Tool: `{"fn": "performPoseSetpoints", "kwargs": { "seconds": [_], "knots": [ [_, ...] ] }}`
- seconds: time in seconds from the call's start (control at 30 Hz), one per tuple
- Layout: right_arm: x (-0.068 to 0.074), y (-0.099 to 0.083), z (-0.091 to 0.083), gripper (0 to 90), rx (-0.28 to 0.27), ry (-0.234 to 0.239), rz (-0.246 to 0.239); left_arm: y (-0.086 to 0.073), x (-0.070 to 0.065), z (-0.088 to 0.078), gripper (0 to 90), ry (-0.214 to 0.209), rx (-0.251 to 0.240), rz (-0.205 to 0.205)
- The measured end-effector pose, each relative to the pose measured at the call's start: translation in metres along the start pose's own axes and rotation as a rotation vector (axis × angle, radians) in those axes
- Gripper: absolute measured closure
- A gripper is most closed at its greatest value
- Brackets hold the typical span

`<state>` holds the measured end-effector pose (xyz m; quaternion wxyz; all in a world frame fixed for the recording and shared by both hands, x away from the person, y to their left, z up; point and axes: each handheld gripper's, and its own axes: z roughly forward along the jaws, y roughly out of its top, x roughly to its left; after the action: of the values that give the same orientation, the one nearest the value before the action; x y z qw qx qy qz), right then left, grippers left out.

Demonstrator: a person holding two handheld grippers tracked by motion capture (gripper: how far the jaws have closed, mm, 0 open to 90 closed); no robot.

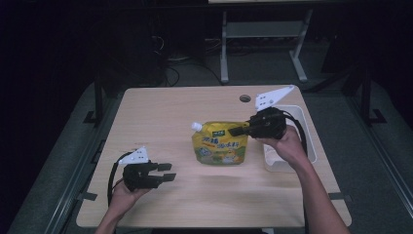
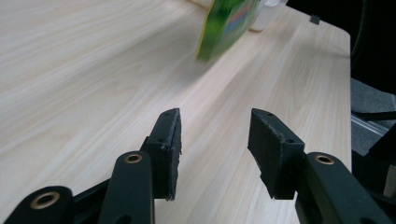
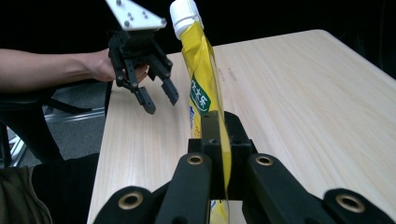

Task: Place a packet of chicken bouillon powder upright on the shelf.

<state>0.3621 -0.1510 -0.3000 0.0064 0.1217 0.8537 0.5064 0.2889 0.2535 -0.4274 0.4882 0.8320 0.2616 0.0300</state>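
Note:
A yellow-green spouted pouch [image 1: 219,143] with a white cap [image 1: 196,126] is held above the middle of the table, cap to the upper left. My right gripper [image 1: 240,129] is shut on the pouch's upper right edge; in the right gripper view the pouch [image 3: 201,88] rises edge-on from between the jaws. My left gripper [image 1: 165,171] stands open near the table's front left, nothing between its fingers, also seen as the left gripper [image 3: 159,94] far off. The pouch's lower corner [image 2: 226,25] hangs beyond the open left gripper [image 2: 215,135].
A white rectangular bin [image 1: 307,141] sits at the table's right edge, under the right hand. A round cable hole [image 1: 245,98] lies at the back. A desk frame [image 1: 263,44] stands on the floor behind the wooden table [image 1: 160,112].

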Motion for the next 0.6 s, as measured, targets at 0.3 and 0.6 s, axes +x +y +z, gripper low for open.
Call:
{"fn": "performPoseSetpoints", "kwargs": {
  "seconds": [0.3,0.6],
  "knots": [
    [-0.01,0.001,-0.04,89.8,-0.015,-0.05,0.017,-0.008,0.0,-0.008,49.3,0.027,0.007,-0.006],
    [-0.018,-0.002,-0.077,89.8,-0.013,-0.106,0.03,-0.015,0.001,-0.012,47.5,0.03,0.003,-0.016]
  ]
}}
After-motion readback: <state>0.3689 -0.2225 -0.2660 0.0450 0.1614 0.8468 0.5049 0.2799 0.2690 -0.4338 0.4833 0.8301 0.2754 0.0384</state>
